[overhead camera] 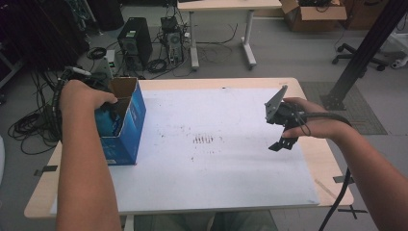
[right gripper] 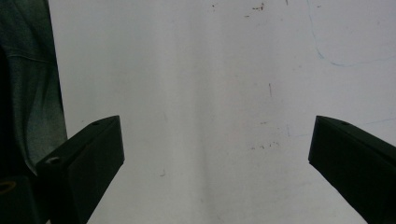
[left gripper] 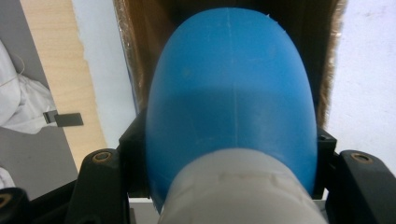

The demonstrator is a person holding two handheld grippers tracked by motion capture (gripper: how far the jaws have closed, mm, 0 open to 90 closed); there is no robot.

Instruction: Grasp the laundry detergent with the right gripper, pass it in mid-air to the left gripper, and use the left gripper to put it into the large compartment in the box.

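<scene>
Left gripper [left gripper: 231, 154] pinches a blue bottle [left gripper: 231, 93] (white-capped) inside the open blue carton [overhead camera: 126, 126]; right gripper [right gripper: 215, 154], spread, hovers above the surface [overhead camera: 226, 159].

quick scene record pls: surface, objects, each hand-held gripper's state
surface: table under a white sheet
box: blue carton, open top, at the sheet's left edge
left hand-held gripper: shut on a blue rounded object with a white end, over the open box
right hand-held gripper: open, empty, above the bare sheet
</scene>
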